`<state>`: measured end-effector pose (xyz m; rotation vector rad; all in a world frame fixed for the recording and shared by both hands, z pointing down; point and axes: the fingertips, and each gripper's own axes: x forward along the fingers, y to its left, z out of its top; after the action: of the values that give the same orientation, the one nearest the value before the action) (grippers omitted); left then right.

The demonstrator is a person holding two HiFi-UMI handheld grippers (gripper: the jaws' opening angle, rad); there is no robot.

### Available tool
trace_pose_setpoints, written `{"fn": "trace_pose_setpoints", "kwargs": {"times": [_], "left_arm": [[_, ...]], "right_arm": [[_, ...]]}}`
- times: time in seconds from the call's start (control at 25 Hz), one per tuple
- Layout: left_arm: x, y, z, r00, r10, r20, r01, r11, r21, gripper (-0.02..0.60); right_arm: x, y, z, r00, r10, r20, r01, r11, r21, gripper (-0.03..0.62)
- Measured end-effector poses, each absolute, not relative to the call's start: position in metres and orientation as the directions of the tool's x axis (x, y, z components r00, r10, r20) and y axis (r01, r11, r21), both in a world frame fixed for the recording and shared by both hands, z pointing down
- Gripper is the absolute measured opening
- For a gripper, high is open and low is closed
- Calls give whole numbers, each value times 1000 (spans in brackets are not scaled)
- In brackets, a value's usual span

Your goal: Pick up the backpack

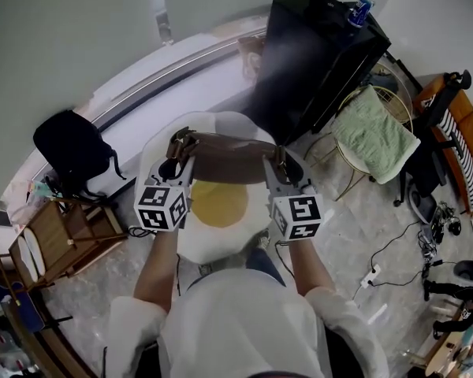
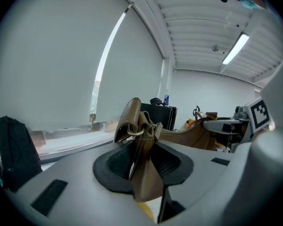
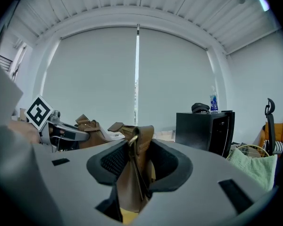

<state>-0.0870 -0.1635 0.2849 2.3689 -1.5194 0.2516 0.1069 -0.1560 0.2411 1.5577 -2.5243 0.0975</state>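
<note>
Above the round white desk (image 1: 219,241) with its yellow centre, the brown backpack (image 1: 225,157) hangs clear, stretched level between my two claws. My left claw (image 1: 176,153) is clamped on the leather strap at one end, my right claw (image 1: 280,164) on the strap at the other. Behind it stands a black cabinet (image 1: 315,61); a black bag (image 1: 71,148) sits off to the left.

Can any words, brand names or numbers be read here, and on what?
No readable text anywhere.
Bottle on the black cabinet: blue label, too small to read.
Cubes on left hand-held gripper and right hand-held gripper: square patterns, no letters.
Brown leather backpack: no print shows.
</note>
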Motion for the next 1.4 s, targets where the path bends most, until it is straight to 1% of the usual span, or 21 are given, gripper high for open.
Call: {"fn": "trace_pose_setpoints", "kwargs": {"times": [0.84,1.4], "left_arm": [[-83,-154,219,413,-877,243,-910,-394,125,127],[-78,-155,216,413,-881,230,-910,-394,128,127]], "right_arm": [[113,-151,185,-452,-887,95,-889,456,27,163],[118,-151,184,-448,-890,81,-893,450,17,163]]}}
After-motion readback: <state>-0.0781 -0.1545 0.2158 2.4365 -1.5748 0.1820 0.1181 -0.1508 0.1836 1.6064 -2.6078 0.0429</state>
